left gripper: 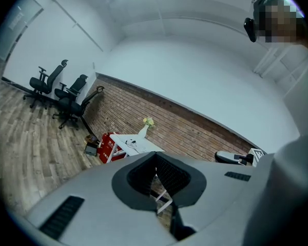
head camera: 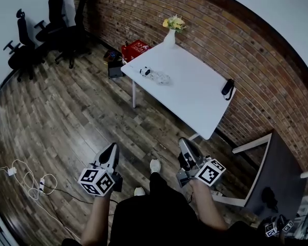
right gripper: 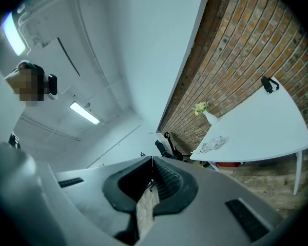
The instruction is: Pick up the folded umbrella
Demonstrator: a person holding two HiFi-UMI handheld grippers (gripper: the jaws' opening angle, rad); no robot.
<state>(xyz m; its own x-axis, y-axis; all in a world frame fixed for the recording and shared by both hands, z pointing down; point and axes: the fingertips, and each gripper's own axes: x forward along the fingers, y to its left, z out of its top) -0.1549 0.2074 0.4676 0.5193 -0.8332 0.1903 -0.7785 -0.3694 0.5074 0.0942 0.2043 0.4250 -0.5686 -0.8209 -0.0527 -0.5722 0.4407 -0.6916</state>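
At the right edge of the white tabletop (head camera: 190,94), the folded umbrella (head camera: 227,88) is being seen only as a small dark shape, its details lost. Lower in the frame, the left tongs (head camera: 113,147) and the right tongs (head camera: 183,142) are being held pressed together, empty, well apart from it.

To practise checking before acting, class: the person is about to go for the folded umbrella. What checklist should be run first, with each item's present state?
1. Folded umbrella found, at the white table's edge: ok.
2. Left gripper empty: ok.
3. Right gripper empty: ok.
4. Jaws apart for a grasp: not ok, both pairs together.
5. Umbrella near either gripper: not ok, both are held short of the table.
6. Which way its handle lies: cannot tell, too small.
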